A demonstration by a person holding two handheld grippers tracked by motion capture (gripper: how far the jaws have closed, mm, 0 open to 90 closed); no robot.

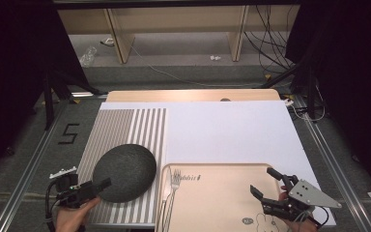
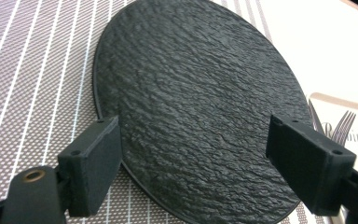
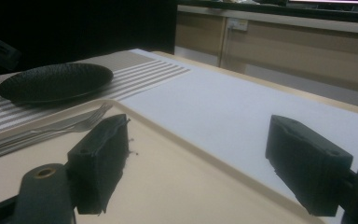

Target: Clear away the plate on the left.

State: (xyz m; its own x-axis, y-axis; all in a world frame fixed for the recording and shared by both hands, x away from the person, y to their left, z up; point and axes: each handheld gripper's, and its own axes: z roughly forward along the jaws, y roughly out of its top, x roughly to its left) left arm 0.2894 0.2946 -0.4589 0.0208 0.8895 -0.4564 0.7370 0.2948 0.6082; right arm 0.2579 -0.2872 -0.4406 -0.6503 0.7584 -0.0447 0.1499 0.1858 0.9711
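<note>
Slate-dark plate (image 1: 124,172) lies on the striped placemat (image 1: 121,130), just left of the beige tray (image 1: 217,203). The left gripper (image 1: 94,187) sits at the plate's near-left edge, its jaws spread wide; in the left gripper view they stand either side of the plate's (image 2: 196,102) near rim, and contact cannot be told. A fork (image 1: 173,188) lies along the tray's left edge, closest to the plate. The right gripper (image 1: 265,182) hovers over the tray's right part, well apart from the plate, its jaws gaping and holding nothing.
</note>
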